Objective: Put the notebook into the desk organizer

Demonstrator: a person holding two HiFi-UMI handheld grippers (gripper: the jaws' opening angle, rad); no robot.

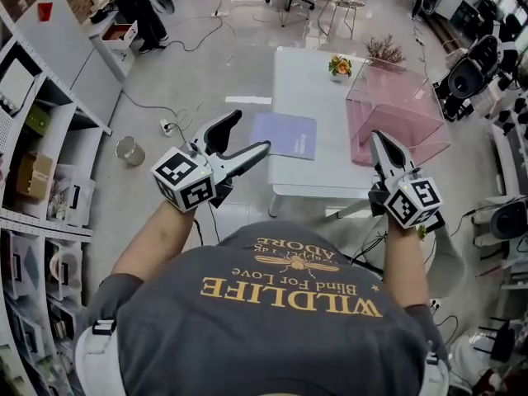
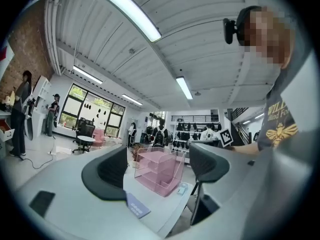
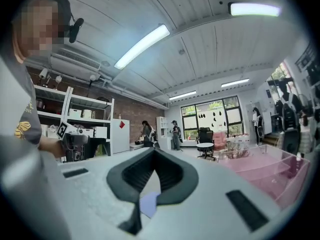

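Note:
A lavender notebook (image 1: pixel 285 134) lies flat near the left edge of the white table (image 1: pixel 313 89). The clear pink desk organizer (image 1: pixel 396 110) stands at the table's right end. My left gripper (image 1: pixel 250 132) is open and empty, hovering just short of the notebook's near left corner. My right gripper (image 1: pixel 379 143) is shut on nothing, held off the table's front edge, below the organizer. Between the open jaws in the left gripper view I see the organizer (image 2: pixel 157 171) and the notebook (image 2: pixel 137 206). The right gripper view shows the notebook (image 3: pixel 149 204) below the closed tips and the organizer (image 3: pixel 265 176) to the right.
A small flower pot (image 1: pixel 340 67) and a dried plant (image 1: pixel 384 50) stand at the table's far end. White shelving (image 1: pixel 49 163) lines the left side. A metal can (image 1: pixel 129 150) and cables lie on the floor. Speakers and gear crowd the right.

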